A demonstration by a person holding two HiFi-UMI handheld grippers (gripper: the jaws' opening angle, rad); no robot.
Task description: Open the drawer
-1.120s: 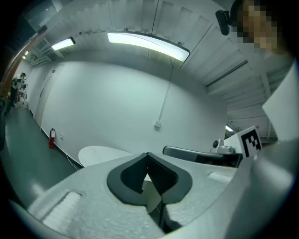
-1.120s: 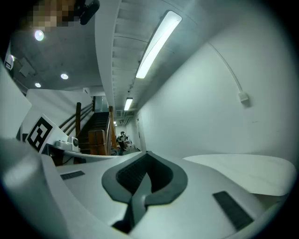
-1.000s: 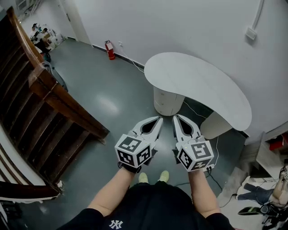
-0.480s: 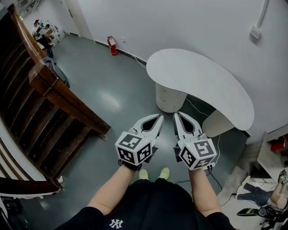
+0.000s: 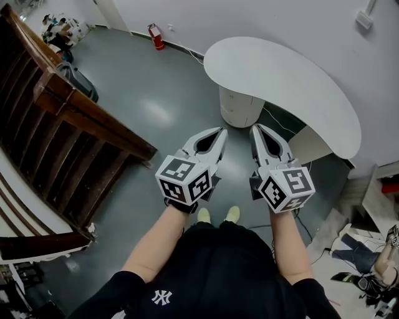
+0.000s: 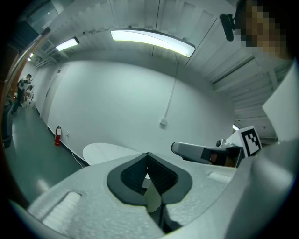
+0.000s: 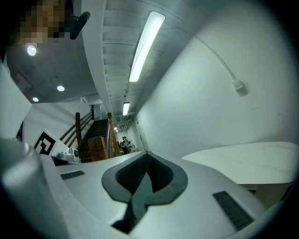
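Left gripper: the left gripper [image 5: 222, 131] is held out in front of the person's body over the floor [image 5: 149, 106]. Its jaws are pressed together and hold nothing, which its own view confirms [image 6: 147, 154].
Right gripper: the right gripper [image 5: 254, 128] is beside the left one, close but not touching. Its jaws are also together and empty [image 7: 147, 153].
Aim: both grippers point toward the counter and are well short of it.
Counter: a white kidney-shaped counter [image 5: 280, 78] stands against the white wall [image 5: 249, 19]. Its top is bare, and it also shows in the gripper views [image 6: 105, 151] [image 7: 252, 158].
Supports: a round white pedestal [image 5: 240, 119] stands under the counter's near end. A second pedestal [image 5: 312, 146] is farther right.
Drawer: thin level seams on the near pedestal look like a drawer [image 5: 239, 103], flush and closed. They are too small to be sure of.
Stairs: a dark wooden staircase [image 5: 62, 137] with its railing runs along the left side.
Fire extinguisher: a red fire extinguisher [image 5: 156, 36] stands on the floor at the foot of the wall, well left of the counter [image 6: 57, 135].
Wall box: a small wall box [image 5: 365, 19] has a cable running up from it, above the counter's far end.
Person: bare forearms and a black shirt are visible, with pale shoes [image 5: 232, 214] below the grippers.
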